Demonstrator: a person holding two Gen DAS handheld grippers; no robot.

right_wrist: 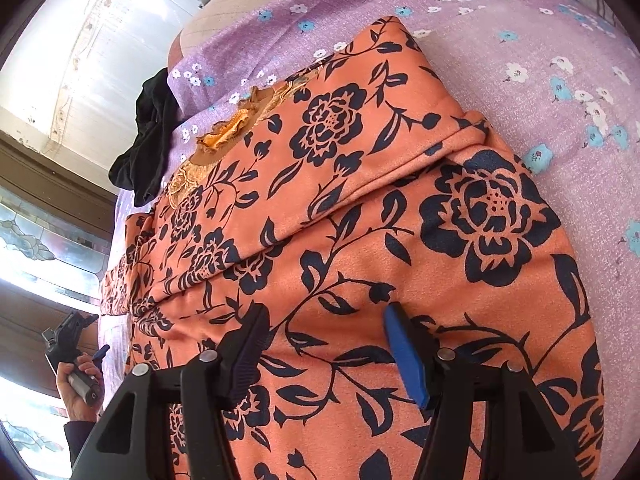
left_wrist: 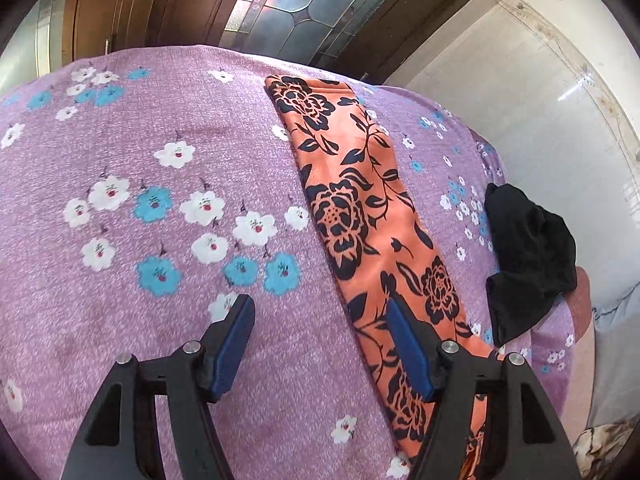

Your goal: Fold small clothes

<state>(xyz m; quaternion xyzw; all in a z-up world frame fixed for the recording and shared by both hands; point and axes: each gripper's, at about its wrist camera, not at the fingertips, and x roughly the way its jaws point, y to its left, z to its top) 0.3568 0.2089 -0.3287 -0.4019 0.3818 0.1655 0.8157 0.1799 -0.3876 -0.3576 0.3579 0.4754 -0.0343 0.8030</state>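
Note:
An orange garment with dark blue flowers (left_wrist: 360, 208) lies folded into a long strip on the purple flowered bed sheet (left_wrist: 140, 160). My left gripper (left_wrist: 320, 312) is open and empty, over the strip's left edge near its close end. In the right wrist view the same garment (right_wrist: 360, 184) fills the frame, with a fold line across it and a gold lace trim (right_wrist: 228, 132) at its far left. My right gripper (right_wrist: 326, 320) is open just above the cloth and holds nothing. The left gripper (right_wrist: 80, 340) shows at the lower left, in a hand.
A crumpled black garment (left_wrist: 528, 256) lies at the bed's right edge; it also shows in the right wrist view (right_wrist: 148, 140). The bed sheet (right_wrist: 560, 80) spreads to the right. Beyond the bed are a tiled floor (left_wrist: 540, 92), wooden frames and a patterned glass door (left_wrist: 296, 4).

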